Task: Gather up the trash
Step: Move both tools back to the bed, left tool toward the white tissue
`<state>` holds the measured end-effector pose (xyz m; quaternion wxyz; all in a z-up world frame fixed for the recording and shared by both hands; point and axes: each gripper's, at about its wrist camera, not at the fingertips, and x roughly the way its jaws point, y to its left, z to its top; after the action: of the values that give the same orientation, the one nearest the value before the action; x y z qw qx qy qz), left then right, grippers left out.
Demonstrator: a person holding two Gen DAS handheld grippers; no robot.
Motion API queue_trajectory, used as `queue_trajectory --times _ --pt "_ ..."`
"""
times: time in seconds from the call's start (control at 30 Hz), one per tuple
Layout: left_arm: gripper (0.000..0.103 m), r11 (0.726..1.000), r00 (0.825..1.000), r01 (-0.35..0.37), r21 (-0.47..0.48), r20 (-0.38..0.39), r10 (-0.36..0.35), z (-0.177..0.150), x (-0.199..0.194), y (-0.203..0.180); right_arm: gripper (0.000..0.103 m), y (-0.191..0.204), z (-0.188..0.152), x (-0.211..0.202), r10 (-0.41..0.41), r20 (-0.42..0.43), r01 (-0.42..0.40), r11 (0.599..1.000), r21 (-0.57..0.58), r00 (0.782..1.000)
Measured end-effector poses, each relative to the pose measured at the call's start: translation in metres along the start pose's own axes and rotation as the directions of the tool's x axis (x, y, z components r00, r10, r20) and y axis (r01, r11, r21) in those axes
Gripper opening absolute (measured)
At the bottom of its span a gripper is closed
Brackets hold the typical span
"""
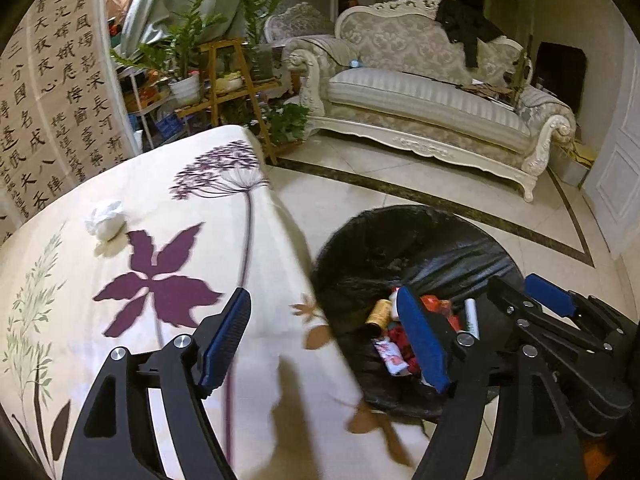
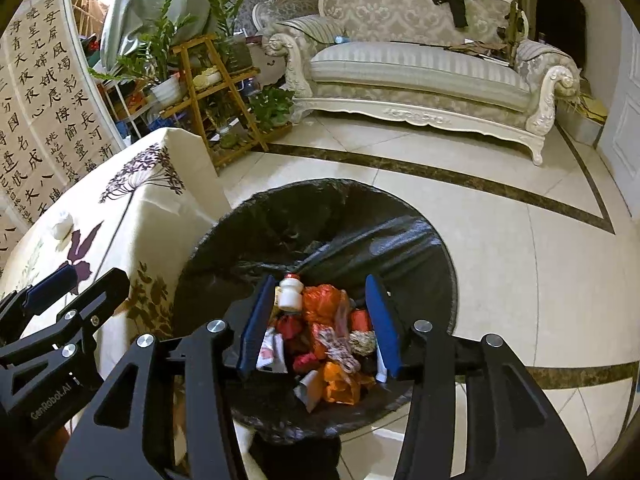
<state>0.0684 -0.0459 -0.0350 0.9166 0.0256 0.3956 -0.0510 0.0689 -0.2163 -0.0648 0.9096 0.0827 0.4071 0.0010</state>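
A bin with a black liner (image 2: pixel 248 240) stands on the floor beside the table and holds several wrappers, a small white bottle (image 2: pixel 290 291) and orange plastic. It also shows in the left wrist view (image 1: pixel 360 240). A crumpled white paper ball (image 1: pixel 106 218) lies on the flowered tablecloth (image 1: pixel 140 184); it shows small in the right wrist view (image 2: pixel 63 224). My left gripper (image 1: pixel 324 344) is open and empty over the table's edge. My right gripper (image 2: pixel 320 320) is open and empty above the bin's trash.
A pale sofa (image 1: pixel 420 96) stands across the tiled floor (image 1: pixel 380 168). A wooden plant stand (image 1: pixel 228 84) with potted plants is behind the table. A calligraphy screen (image 1: pixel 48 92) is at the left. The right gripper's fingers (image 1: pixel 548 300) show in the left view.
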Motion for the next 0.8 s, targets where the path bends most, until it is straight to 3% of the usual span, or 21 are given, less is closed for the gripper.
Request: queue_trajectory --times 0.33,0.8 --pt "0.074 0.991 0.995 -0.099 -0.091 -0.013 0.098 0.0 0.003 0.058 0.049 0.045 0.011 0.01 0.061 -0.01 -0.062 0.996 -0.066 0.998" --pt "0.074 0.958 0.975 -0.222 -0.181 -0.036 0.219 0.008 0.015 0.145 0.049 0.145 0.035 0.042 0.187 -0.064 -0.196 0.962 -0.192 0.98"
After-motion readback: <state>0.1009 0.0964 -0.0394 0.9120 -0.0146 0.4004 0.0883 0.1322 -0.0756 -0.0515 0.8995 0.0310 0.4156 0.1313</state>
